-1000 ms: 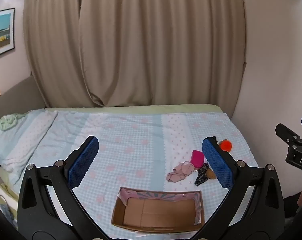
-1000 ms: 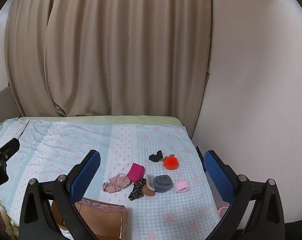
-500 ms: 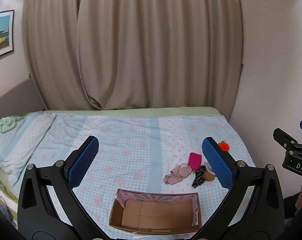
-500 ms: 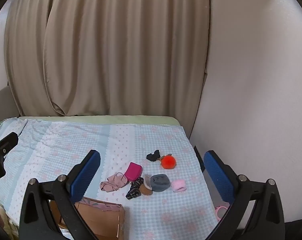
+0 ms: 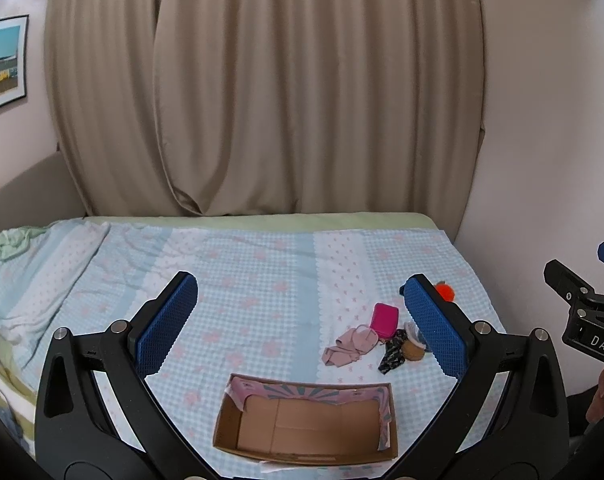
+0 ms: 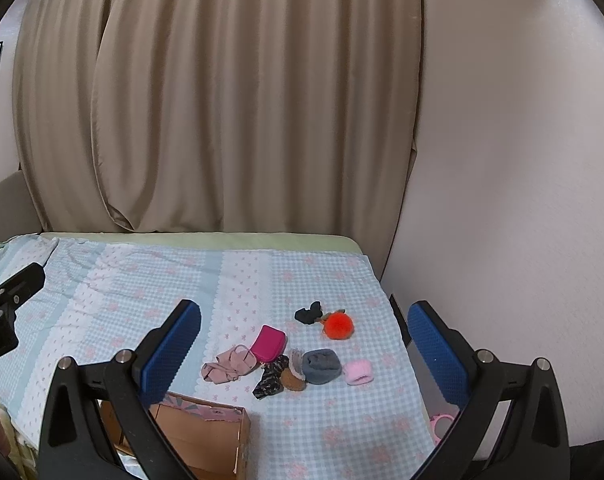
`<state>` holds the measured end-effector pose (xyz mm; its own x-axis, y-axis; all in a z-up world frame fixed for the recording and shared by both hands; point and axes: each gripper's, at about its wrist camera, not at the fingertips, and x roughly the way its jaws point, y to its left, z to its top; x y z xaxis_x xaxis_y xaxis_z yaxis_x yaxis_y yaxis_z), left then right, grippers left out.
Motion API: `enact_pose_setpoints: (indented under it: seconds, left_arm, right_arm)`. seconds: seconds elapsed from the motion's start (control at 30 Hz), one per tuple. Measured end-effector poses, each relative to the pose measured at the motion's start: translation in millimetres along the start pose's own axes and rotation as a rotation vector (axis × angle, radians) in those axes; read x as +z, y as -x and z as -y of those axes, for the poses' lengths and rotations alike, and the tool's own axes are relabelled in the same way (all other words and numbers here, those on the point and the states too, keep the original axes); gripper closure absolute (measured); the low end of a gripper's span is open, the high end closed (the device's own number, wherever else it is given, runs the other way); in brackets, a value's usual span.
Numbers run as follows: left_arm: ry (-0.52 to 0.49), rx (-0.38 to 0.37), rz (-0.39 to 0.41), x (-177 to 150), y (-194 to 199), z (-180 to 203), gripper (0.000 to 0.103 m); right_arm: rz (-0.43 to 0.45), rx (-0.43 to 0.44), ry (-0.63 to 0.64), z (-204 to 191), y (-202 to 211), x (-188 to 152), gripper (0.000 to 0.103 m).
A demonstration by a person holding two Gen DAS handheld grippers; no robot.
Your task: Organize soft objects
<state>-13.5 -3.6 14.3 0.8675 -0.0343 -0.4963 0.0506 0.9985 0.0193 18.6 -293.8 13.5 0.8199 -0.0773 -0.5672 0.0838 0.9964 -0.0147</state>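
Small soft objects lie clustered on the bed: a pink cloth [image 6: 227, 368], a magenta pouch [image 6: 267, 343], a dark patterned scrunchie [image 6: 270, 378], a brown piece [image 6: 293, 380], a grey roll [image 6: 321, 366], a pale pink roll [image 6: 358, 372], an orange pom-pom [image 6: 338, 325] and a black scrunchie [image 6: 308, 314]. An open, empty cardboard box [image 5: 308, 426] sits at the near edge, left of the cluster. My left gripper [image 5: 302, 320] is open and empty, held above the box. My right gripper [image 6: 304, 344] is open and empty, held above the cluster.
The bed has a blue checked cover [image 5: 261, 272] with a rumpled blanket [image 5: 21, 264] at the left. A beige curtain [image 5: 302, 100] hangs behind. A wall [image 6: 522, 200] borders the bed's right side. A pink item [image 6: 440, 426] lies in the gap beside the bed.
Both grippers have pulled back and risen slightly, so the bed, box and objects sit a little lower and smaller in view. Both stayed open.
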Motion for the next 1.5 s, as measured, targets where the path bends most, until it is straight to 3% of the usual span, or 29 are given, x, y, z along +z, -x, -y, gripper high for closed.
enact_pose_setpoints:
  seconds: [1.5]
  left_arm:
    - [0.009, -0.023, 0.003, -1.1, 6.4, -3.7, 0.001]
  right_arm:
    - [0.020, 0.011, -0.003, -0.7, -1.7, -10.8, 0.000]
